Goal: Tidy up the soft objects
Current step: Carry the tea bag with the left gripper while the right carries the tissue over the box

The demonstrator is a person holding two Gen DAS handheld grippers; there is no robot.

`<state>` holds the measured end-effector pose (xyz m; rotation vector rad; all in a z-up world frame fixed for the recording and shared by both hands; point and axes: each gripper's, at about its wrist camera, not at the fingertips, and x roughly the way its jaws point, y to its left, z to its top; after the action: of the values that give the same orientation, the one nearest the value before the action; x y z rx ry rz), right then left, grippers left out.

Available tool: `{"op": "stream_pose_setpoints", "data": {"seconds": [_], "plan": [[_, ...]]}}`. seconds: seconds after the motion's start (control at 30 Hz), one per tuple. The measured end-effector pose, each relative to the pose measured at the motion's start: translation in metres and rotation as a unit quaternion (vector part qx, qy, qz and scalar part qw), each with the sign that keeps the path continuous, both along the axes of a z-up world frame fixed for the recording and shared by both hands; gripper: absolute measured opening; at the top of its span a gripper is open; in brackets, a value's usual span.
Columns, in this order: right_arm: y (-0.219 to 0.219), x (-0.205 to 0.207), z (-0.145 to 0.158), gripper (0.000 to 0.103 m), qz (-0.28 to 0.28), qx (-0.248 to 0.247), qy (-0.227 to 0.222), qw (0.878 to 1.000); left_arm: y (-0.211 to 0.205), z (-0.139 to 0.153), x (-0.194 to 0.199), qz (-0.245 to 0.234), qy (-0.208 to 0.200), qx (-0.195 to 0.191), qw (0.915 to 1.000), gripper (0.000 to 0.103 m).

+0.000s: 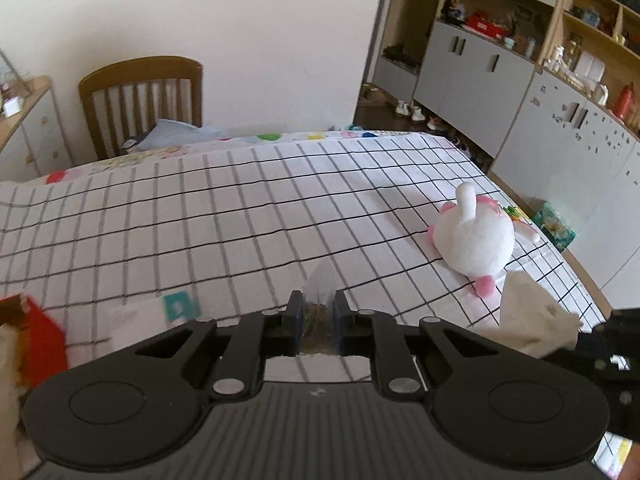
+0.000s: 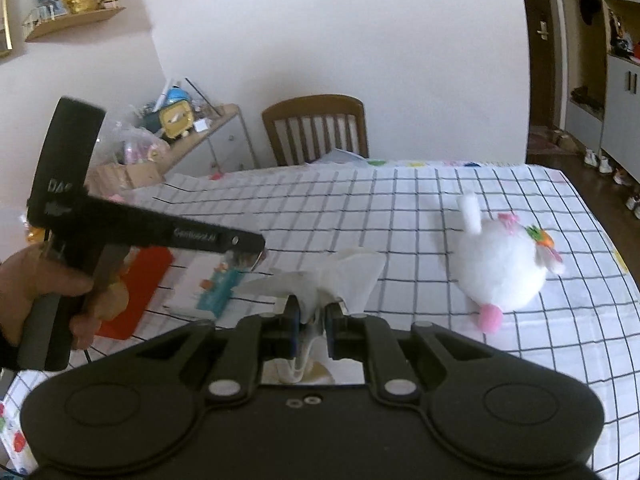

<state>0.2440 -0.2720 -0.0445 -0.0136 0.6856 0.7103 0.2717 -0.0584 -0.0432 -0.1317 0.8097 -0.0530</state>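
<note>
Low in the left wrist view, the left gripper pinches a translucent pyramid tea bag, its jaws nearly closed. Centre-bottom of the right wrist view, the right gripper clamps a crumpled white tissue the same way. At right, a white plush rabbit lies on the checked tablecloth.

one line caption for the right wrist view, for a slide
Right gripper shut on a white tissue above the checked tablecloth, a white plush bunny lying to its right.
</note>
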Motion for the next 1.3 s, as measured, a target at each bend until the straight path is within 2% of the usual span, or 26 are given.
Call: {"op": "stream_pose_setpoints", "data": {"seconds": [0.3,0.7,1.3], "plan": [[0.037,-0.015,0.023,0.012,0.036,0.014,0.000,0.999,0.049,0.023,-0.057,0.043,-0.006,-0.004,0.9990,0.015],[0.115,-0.039,0.046,0.012,0.090,0.027,-0.011,0.996,0.129,0.045,-0.125,0.104,-0.016,-0.009,0.9944,0.015],[0.226,-0.055,0.058,0.012,0.122,0.025,-0.022,0.992,0.230,0.053,-0.170,0.145,-0.022,-0.008,0.9891,0.015]]}}
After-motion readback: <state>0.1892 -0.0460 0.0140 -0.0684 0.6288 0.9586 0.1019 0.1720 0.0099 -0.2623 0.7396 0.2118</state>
